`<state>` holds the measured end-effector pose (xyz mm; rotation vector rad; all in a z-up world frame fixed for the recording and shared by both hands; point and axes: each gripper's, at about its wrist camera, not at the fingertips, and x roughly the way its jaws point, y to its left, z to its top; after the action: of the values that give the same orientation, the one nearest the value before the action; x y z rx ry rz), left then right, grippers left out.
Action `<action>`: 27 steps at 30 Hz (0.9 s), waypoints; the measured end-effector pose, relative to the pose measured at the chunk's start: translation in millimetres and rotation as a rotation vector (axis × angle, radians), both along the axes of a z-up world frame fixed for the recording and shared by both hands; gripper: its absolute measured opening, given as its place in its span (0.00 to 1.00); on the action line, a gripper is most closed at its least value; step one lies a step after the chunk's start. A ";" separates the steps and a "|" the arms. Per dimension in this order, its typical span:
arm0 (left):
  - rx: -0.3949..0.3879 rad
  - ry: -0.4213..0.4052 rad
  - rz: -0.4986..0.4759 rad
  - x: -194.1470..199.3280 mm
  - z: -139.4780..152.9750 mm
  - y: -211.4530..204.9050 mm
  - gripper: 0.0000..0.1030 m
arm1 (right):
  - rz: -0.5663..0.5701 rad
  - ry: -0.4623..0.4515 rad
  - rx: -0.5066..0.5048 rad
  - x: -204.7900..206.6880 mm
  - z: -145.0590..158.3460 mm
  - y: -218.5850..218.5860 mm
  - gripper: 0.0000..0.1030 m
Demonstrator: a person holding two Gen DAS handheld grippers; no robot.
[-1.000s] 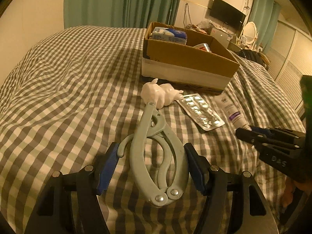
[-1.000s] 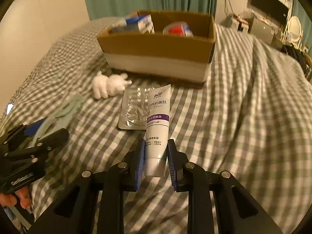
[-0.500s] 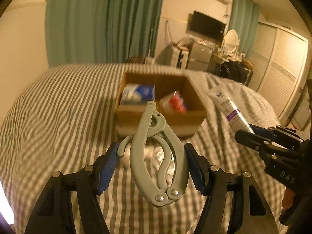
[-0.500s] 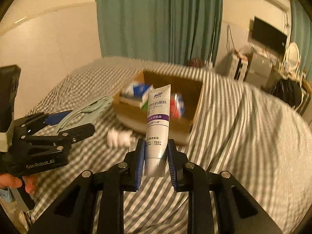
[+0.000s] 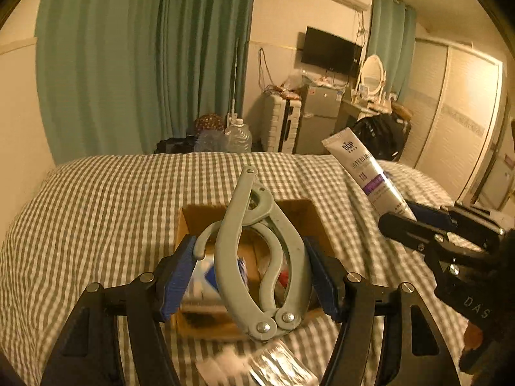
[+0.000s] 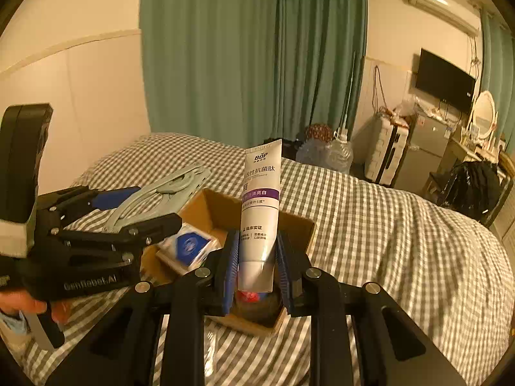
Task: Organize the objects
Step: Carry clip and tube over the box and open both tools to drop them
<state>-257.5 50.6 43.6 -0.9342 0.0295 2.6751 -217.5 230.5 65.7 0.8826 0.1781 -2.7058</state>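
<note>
Above the open cardboard box (image 6: 291, 225) on the bed, the right claw (image 6: 256, 265) pinches the soft, light tube (image 6: 260, 212) near its cap, the left claw (image 5: 251, 273) clamping the stiff plastic tongs (image 5: 257, 257) across their handles.

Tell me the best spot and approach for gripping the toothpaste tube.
Grip it low on the body, just above the cap, where the right tool clamps it now. The toothpaste tube looks fullest and firmest there, while its crimped top is flat and thin. Come from the cap end, along its length, with one finger on either side.
</note>
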 end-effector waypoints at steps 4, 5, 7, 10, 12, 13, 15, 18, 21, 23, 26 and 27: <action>-0.028 -0.032 0.001 -36.1 -24.6 13.7 0.67 | 0.002 -0.058 0.026 -49.7 -26.2 -4.2 0.21; -0.041 -0.041 0.004 -44.7 -32.8 16.5 0.67 | 0.002 -0.075 0.031 -60.9 -35.0 -5.8 0.21; -0.064 -0.063 -0.001 -57.8 -49.0 23.1 0.67 | 0.004 -0.105 0.041 -75.7 -50.8 -8.5 0.21; -0.087 -0.095 0.011 -70.9 -71.0 28.3 0.67 | 0.013 -0.160 0.035 -91.6 -77.8 -5.2 0.21; -0.093 -0.115 0.011 -76.7 -81.6 31.6 0.67 | 0.014 -0.187 0.026 -97.2 -89.1 2.1 0.22; -0.099 -0.121 0.007 -79.1 -86.4 34.0 0.67 | 0.014 -0.198 0.019 -99.9 -94.0 4.7 0.22; -0.107 -0.127 0.004 -82.6 -93.1 34.6 0.67 | 0.022 -0.207 -0.004 -102.1 -95.4 8.2 0.22; -0.108 -0.131 0.012 -82.3 -93.4 36.3 0.68 | 0.019 -0.177 -0.043 -94.7 -84.3 12.8 0.23; -0.114 -0.113 0.021 -69.5 -82.6 32.9 0.69 | -0.005 -0.126 -0.059 -80.8 -66.9 14.3 0.53; -0.129 -0.085 0.034 -58.9 -65.7 29.5 0.79 | -0.019 -0.086 -0.080 -69.5 -49.0 18.7 0.59; -0.126 -0.013 0.059 -37.2 -29.6 22.4 0.90 | -0.030 -0.035 -0.092 -50.5 -16.8 22.2 0.60; -0.121 0.003 0.065 -31.1 -20.2 20.0 0.92 | -0.033 -0.019 -0.089 -43.1 -6.1 22.0 0.63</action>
<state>-288.7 70.5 23.4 -0.9833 0.1661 2.7602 -260.6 252.5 59.6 0.8921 0.0389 -2.7114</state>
